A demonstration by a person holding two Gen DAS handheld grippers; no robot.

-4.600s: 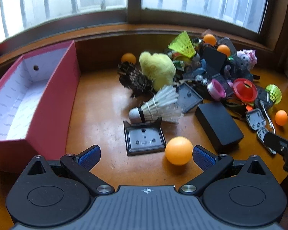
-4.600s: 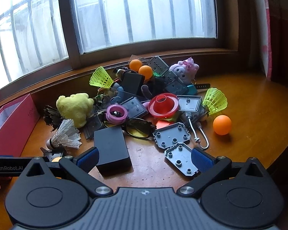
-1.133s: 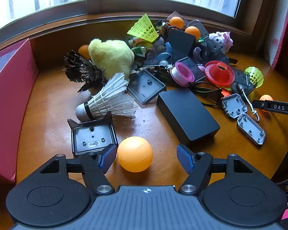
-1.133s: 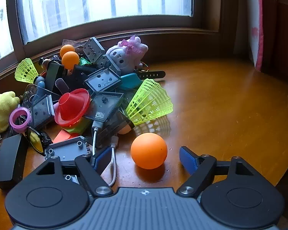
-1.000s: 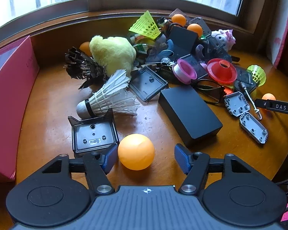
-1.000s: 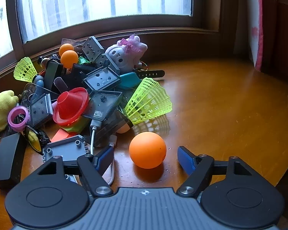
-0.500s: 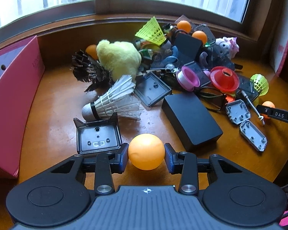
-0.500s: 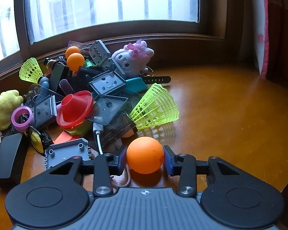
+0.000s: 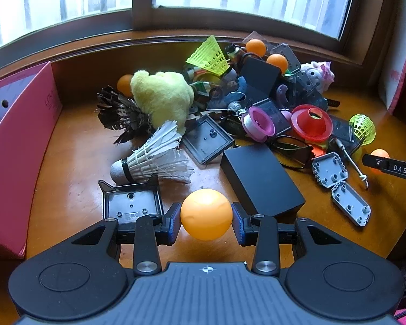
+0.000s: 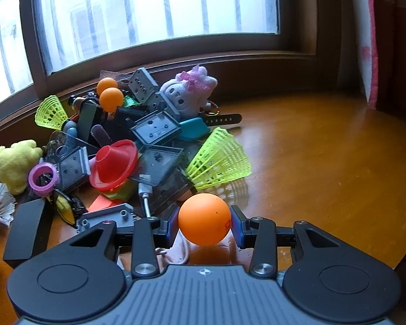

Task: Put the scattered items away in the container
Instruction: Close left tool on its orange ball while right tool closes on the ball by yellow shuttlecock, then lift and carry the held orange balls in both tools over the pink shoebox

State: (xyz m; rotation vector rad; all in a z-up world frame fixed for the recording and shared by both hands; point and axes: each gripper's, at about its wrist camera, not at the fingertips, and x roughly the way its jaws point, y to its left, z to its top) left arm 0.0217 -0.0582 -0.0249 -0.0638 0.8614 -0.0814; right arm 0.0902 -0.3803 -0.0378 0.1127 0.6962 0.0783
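Left wrist view has your left tongs (image 9: pixel 206 218) clenched on an orange ball (image 9: pixel 206 218) at lower centre, both pads pressed to its sides. At the left edge the pink box (image 9: pixel 19 146) is cut off by the frame, so you see only one wall and a slice of its pale inside. At the right edge a black bar marked "DAS" (image 9: pixel 392 167) covers part of another orange ball (image 9: pixel 379 153). In the heap across the upper middle, many pieces lie half buried under the yellow plush (image 9: pixel 162 97) and the black box (image 9: pixel 261 178).

Right wrist view shows your right tongs (image 10: pixel 204 220) grasping a second orange ball (image 10: pixel 204 218), low at centre. A white cord beneath them is mostly hidden. The polished wooden tabletop (image 10: pixel 324 162) runs bare to the right, under a barred window (image 10: pixel 154 13) whose panes are too bright to see through.
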